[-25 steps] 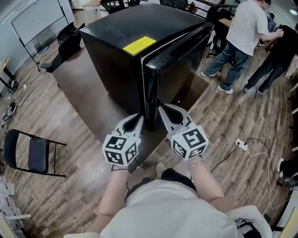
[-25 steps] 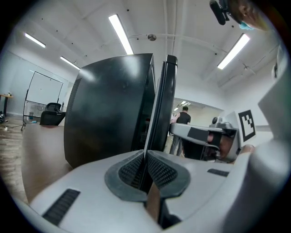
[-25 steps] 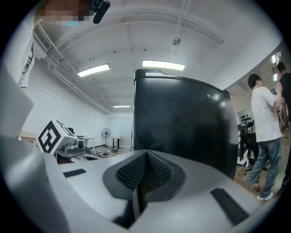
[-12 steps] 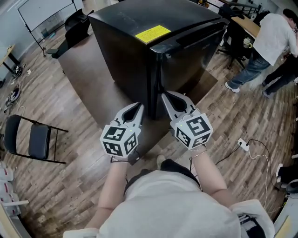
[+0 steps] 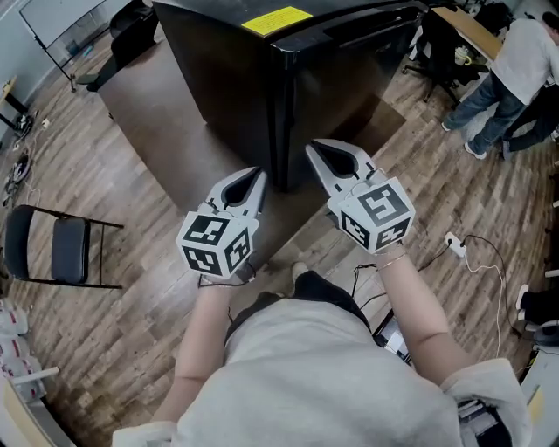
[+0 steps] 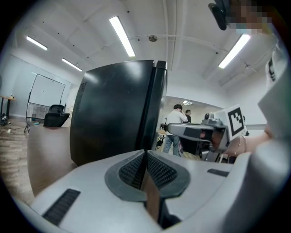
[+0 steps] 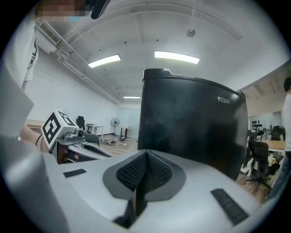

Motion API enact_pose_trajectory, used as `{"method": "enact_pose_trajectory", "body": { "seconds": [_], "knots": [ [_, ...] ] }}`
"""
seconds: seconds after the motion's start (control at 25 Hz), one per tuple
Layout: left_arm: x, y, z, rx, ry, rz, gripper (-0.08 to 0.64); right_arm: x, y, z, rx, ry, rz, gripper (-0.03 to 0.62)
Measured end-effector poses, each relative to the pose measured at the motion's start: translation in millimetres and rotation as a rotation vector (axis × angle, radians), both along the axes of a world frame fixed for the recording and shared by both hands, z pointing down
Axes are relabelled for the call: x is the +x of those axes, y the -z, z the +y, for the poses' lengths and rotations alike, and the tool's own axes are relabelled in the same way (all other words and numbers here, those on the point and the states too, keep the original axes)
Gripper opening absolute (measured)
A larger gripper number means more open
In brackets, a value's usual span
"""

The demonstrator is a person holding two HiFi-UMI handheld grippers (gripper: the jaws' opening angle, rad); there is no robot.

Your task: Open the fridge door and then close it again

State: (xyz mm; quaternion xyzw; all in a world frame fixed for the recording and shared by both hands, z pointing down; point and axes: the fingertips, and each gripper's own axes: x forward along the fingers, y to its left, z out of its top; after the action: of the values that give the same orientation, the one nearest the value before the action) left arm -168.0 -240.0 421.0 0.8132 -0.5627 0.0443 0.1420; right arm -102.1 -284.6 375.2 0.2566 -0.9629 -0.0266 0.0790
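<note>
A black fridge [image 5: 262,79] with a yellow sticker [image 5: 273,19] on top stands ahead of me. Its door [image 5: 349,79] faces right and lies against the cabinet as far as I can see. My left gripper [image 5: 253,177] is shut and empty, a little short of the fridge's near corner on the left side. My right gripper [image 5: 318,147] is also shut and empty, just right of that corner, in front of the door. In the left gripper view the fridge [image 6: 113,109] fills the middle beyond the left gripper [image 6: 145,153]. The right gripper view shows the door [image 7: 195,132] past the right gripper [image 7: 146,154].
The fridge stands on a low brown platform [image 5: 166,122] on the wood floor. A black folding chair [image 5: 61,253] is at the left. Two people [image 5: 511,61] stand at the far right by a desk [image 5: 463,26]. A white cable with a plug strip [image 5: 454,246] lies at the right.
The fridge has slid up in the head view. A light gap along the door's top edge a second ago no longer shows. Both grippers stay shut near the corner; the right one rolled slightly.
</note>
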Motion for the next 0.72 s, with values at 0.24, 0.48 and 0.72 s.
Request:
{"method": "enact_pose_trajectory", "body": {
  "seconds": [0.24, 0.48, 0.72],
  "knots": [
    [7.3, 2.0, 12.4, 0.018, -0.06, -0.024, 0.018, 6.3, -7.0, 17.8, 0.003, 0.005, 0.094, -0.002],
    [15.3, 4.4, 17.9, 0.025, -0.114, -0.027, 0.018, 16.1, -12.8, 38.6, 0.004, -0.016, 0.155, -0.002],
    [25.3, 0.9, 23.9, 0.023, -0.142, -0.012, 0.018, 24.9, -15.3, 55.7, 0.019, -0.022, 0.205, -0.002]
  ]
}}
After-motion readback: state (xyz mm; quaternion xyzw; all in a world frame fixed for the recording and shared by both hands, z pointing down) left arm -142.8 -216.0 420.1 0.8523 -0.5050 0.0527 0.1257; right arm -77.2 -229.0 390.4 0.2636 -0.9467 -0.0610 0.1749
